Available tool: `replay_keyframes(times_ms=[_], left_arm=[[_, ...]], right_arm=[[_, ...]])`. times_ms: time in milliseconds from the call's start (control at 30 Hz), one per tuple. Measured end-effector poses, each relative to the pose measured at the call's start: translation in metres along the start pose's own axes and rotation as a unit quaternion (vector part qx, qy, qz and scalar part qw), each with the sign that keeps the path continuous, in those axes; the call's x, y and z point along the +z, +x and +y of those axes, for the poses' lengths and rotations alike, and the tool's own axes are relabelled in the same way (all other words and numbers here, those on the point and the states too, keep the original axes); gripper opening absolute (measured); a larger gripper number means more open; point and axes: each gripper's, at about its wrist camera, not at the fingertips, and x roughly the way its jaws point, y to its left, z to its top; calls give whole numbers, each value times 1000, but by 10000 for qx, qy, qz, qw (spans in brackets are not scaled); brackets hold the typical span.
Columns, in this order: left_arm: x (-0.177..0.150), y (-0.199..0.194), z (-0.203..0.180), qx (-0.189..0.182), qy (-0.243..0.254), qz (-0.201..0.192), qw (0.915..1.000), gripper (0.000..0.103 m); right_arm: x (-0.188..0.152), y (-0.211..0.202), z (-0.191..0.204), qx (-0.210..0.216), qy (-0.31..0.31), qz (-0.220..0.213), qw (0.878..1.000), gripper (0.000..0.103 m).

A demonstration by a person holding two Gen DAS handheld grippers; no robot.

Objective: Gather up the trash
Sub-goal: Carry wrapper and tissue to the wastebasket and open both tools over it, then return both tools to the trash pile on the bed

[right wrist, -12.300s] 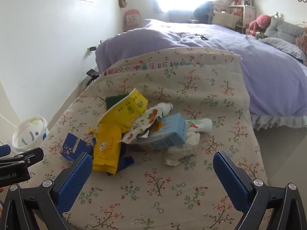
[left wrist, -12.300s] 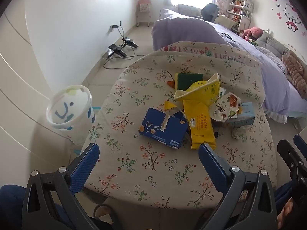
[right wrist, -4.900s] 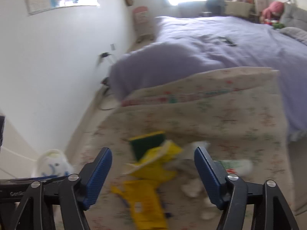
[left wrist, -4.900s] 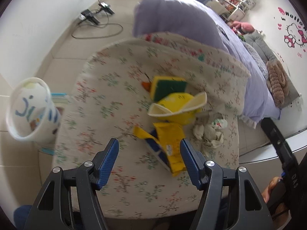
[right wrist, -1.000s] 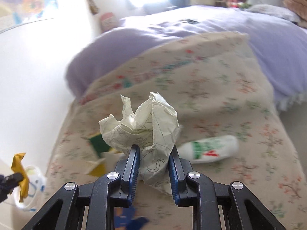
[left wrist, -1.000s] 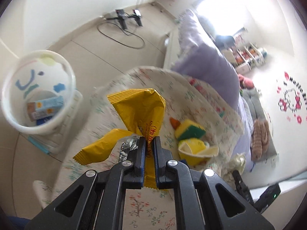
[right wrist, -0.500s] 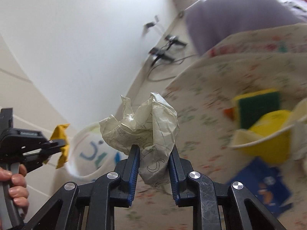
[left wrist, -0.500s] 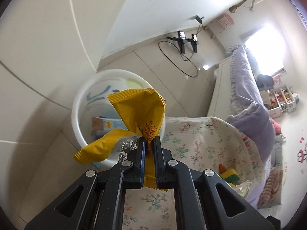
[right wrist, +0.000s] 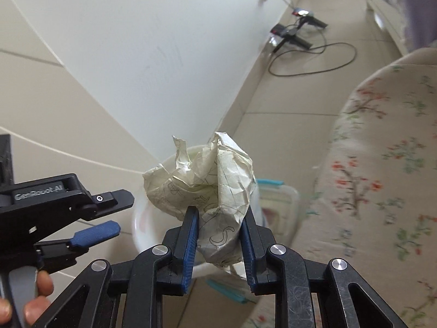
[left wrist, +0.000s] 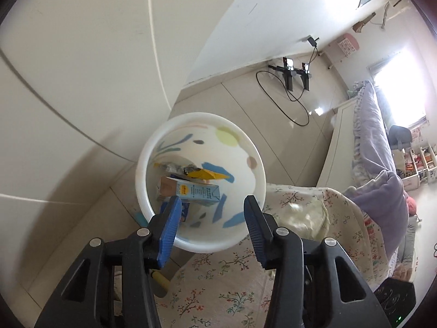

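Two grippers: one empty, one loaded
Left gripper [left wrist: 211, 224]: jaws have just been opening and stand parted, nothing between the blue pads, poised right over the bin mouth
Right gripper [right wrist: 218, 237]: pads clamped on the crumpled paper [right wrist: 202, 183], which bulges up and out above the fingertips
Yellow wrapper [left wrist: 209, 174]: free of the left jaws, lying inside the bin straight ahead of them, on top of the other rubbish
Blue carton [left wrist: 191, 190]: in the bin too, just under the wrapper, nearest the left pads
White bin [left wrist: 256, 164]: directly below the left jaws; in the right wrist view its rim [right wrist: 138, 232] peeks out behind the paper ball
Left gripper seen from the right [right wrist: 105, 214]: off to the left of the paper, fingers apart
Floral cloth [right wrist: 382, 177]: to the right of the right jaws, beside the bin
Cable [left wrist: 284, 101]: far beyond the bin, on the floor by the wall
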Motion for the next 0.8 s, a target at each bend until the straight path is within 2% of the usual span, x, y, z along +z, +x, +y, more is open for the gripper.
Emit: replay_keyframes(times_ms=[167,200,233,300,400,500,600,700,800], left_arm=[[3,-12,1,139,-73,-308,9994,50],[3,-16,-1,217,-17,-423,9989,50],[2,-19,-4,305,55,-527,9981,50],[1,-22,-6,426,155,-609,9971,51],[1,-22,-6,533,239,-650,9962,51],[-2,-20,-12,501,344,-607,9963,51],[-10,-17,-28,419,664,-486,9957,51],[-26,-11,-51,152,1122,-140,9935,52],[-49,-2,-80,-225,1571,259,9870,56]], right_arm=[[11,38,21,83,-322,165,9993,31],[12,45,24,155,-384,216,9989,36],[14,56,26,258,-428,314,9983,48],[14,74,27,301,-438,567,9970,64],[9,70,13,319,-294,640,9970,64],[4,49,-5,155,-304,649,9973,64],[-2,11,-22,32,-193,614,9979,64],[-9,-46,-44,-156,-159,399,9990,64],[-16,-109,-64,-407,-87,24,9991,67]])
